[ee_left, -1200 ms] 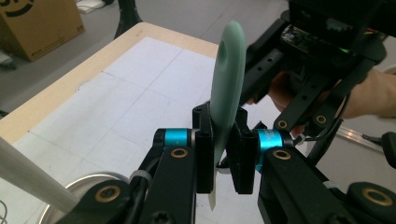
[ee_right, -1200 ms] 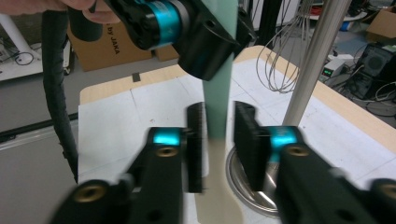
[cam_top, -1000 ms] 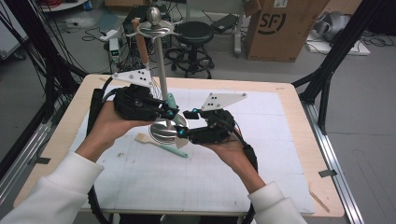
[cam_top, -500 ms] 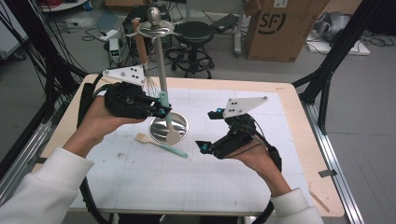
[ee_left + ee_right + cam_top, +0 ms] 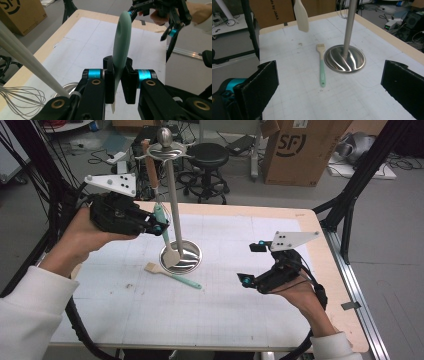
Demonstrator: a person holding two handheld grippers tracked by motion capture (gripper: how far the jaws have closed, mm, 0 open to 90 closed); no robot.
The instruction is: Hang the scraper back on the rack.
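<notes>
A spatula [image 5: 164, 231] with a mint green handle [image 5: 120, 47] and a cream blade [image 5: 301, 15] hangs blade-down over the table beside a steel utensil stand [image 5: 174, 215]. My left gripper [image 5: 158, 226] [image 5: 117, 82] is shut on the handle, just left of the stand's pole. My right gripper [image 5: 251, 263] [image 5: 332, 87] hovers over the table to the right of the stand. Its jaws have just been opening and now stand wide with nothing between them. A mint-handled pastry brush [image 5: 173, 275] [image 5: 321, 67] lies flat in front of the stand's round base [image 5: 355, 60].
A wood-handled whisk [image 5: 150, 167] hangs from the stand's top ring; its wires [image 5: 21, 100] are close to my left gripper. The white gridded mat [image 5: 210, 310] covers the table. A cardboard box [image 5: 297, 150] and a stool [image 5: 207, 155] stand on the floor beyond.
The right gripper drew away from the stand's base to the right and nearer the person, and its jaws opened. The left gripper rose with the spatula beside the pole.
</notes>
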